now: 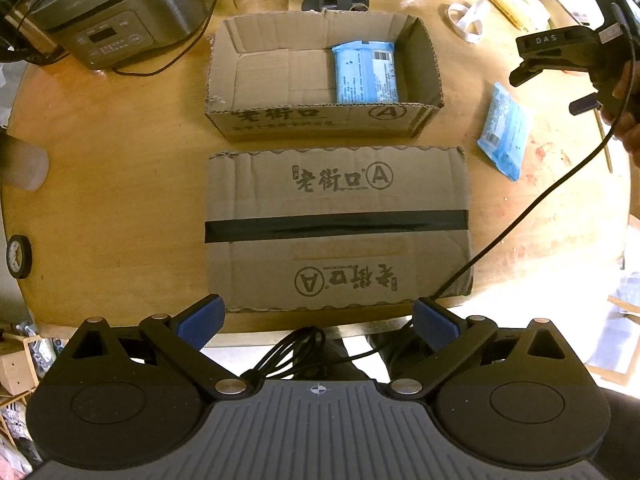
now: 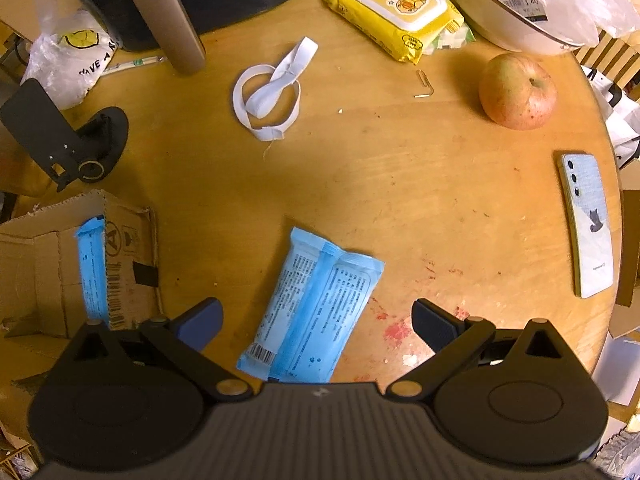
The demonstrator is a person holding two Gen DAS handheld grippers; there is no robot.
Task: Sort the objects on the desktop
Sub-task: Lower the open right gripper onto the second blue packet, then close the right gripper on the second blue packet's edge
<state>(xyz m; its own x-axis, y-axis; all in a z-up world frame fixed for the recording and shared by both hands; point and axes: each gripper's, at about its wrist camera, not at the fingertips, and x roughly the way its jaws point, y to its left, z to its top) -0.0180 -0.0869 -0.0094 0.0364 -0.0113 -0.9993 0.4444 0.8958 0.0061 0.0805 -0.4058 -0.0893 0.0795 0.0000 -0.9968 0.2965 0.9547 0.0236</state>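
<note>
An open cardboard box [image 1: 224, 80] sits at the table's middle with one blue wipes pack [image 1: 366, 74] lying inside at its right end; that boxed pack [image 2: 93, 268] also shows at the left of the right wrist view. A second blue wipes pack [image 2: 316, 304] lies loose on the wood, right of the box [image 2: 36, 264], and appears again as a loose pack [image 1: 506, 132] in the left wrist view. My right gripper [image 2: 316, 326] hovers open straddling its near end. My left gripper [image 1: 318, 320] is open over the near table edge, empty. The right gripper [image 1: 560, 56] is held by a hand.
A flat taped cardboard lid [image 1: 336, 228] lies before the box. Around are a cooker [image 1: 116, 12], tape roll [image 1: 18, 256], yellow wipes pack [image 2: 394, 10], white elastic band [image 2: 268, 92], apple [image 2: 518, 92], phone [image 2: 588, 224], bowl [image 2: 508, 28], cardboard tube [image 2: 164, 14] and black stand [image 2: 68, 140].
</note>
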